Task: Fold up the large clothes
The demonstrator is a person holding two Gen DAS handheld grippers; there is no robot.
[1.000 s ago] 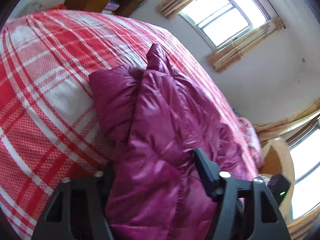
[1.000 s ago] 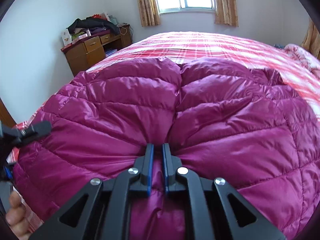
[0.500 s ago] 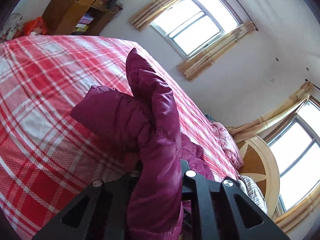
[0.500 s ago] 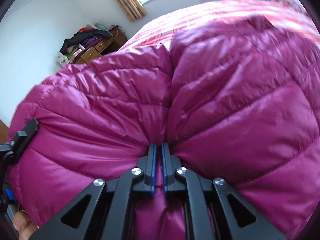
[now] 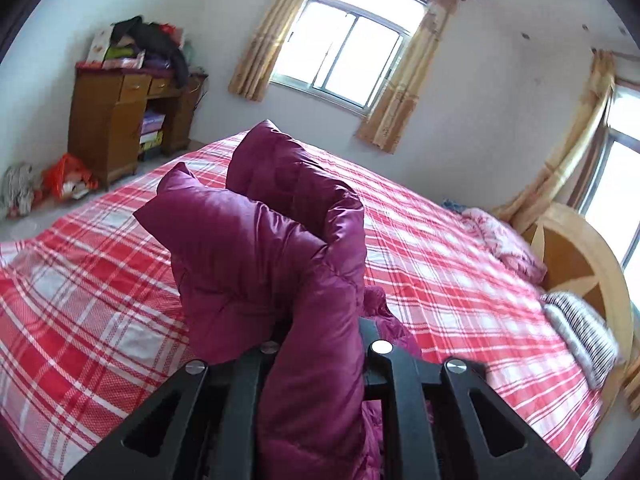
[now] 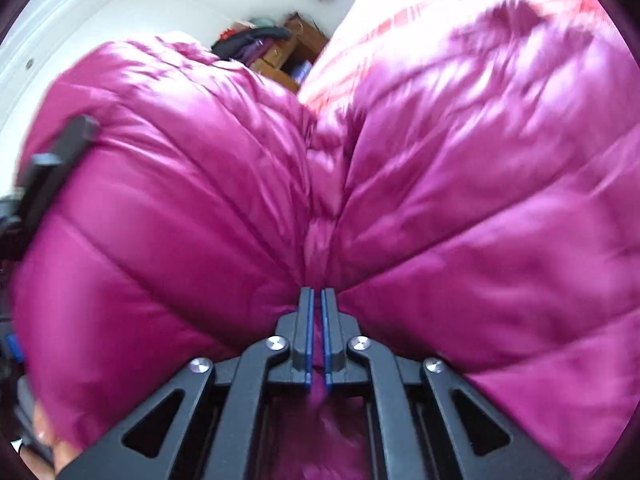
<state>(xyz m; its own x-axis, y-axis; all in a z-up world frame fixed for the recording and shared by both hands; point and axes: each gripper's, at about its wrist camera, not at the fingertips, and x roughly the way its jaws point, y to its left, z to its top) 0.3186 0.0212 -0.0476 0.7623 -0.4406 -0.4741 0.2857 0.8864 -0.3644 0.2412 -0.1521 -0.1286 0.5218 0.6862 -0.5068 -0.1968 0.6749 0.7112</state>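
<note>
1. Left wrist view: the left gripper (image 5: 320, 344) is clamped on a thick fold of the magenta down jacket (image 5: 276, 240), which bulges up ahead of the jaws and stands clear above the red plaid bedspread (image 5: 100, 292). The fabric looks slick and the wad between the fingers is fat, so a sudden pull could probably squeeze it out of the clamp.

2. Right wrist view: the right gripper (image 6: 317, 312) is pinched tight on a thin seam of the same jacket (image 6: 460, 200), with the quilted panels ballooning to either side just ahead of the fingertips. Only a narrow bite of cloth shows between the blue pads (image 6: 308, 344), so the weight of the hanging coat might drag it free.

3. Off to the left of the right gripper, the other tool's black finger is visible against the jacket edge, with a hand (image 6: 44, 444) below it. If the two grips pull apart unevenly, the fold line will likely skew and the halves will not lie matched.

4. A loose flap juts ahead of the left gripper. Laid down carelessly, it could tuck under and trap air, leaving a puffy, lopsided bundle.

5. This view is blurred; fast swinging may fling the free hem off the bed.
</note>
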